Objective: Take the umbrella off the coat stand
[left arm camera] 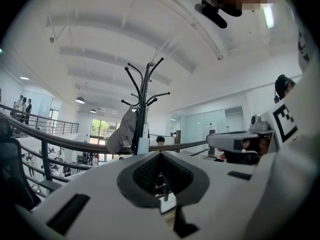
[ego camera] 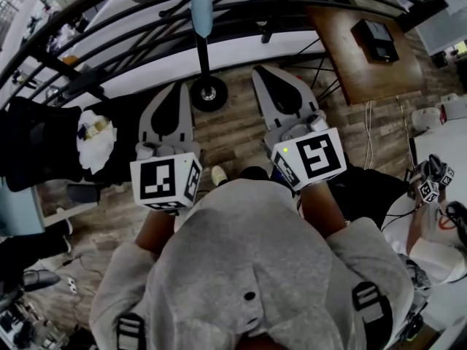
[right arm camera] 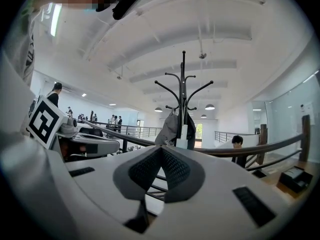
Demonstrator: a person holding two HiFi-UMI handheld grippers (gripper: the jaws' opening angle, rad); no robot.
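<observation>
A black coat stand [left arm camera: 143,101] rises just beyond a curved railing; its round base [ego camera: 209,93] shows in the head view. A pale blue folded umbrella [ego camera: 201,6] hangs along the pole, and its pale lower end [left arm camera: 143,145] [right arm camera: 181,143] shows in both gripper views. A grey cap [left arm camera: 122,132] [right arm camera: 169,128] and a dark item [right arm camera: 190,131] hang beside it. My left gripper [ego camera: 177,86] [left arm camera: 160,154] and right gripper [ego camera: 264,70] [right arm camera: 162,148] point level at the stand, side by side and short of it. Both are shut on nothing.
The black railing [ego camera: 131,46] runs between me and the stand. A wooden table [ego camera: 365,46] with a black device stands at the right. At the left, a dark chair [ego camera: 44,144] holds a white cloth. A person [right arm camera: 237,143] sits beyond the rail.
</observation>
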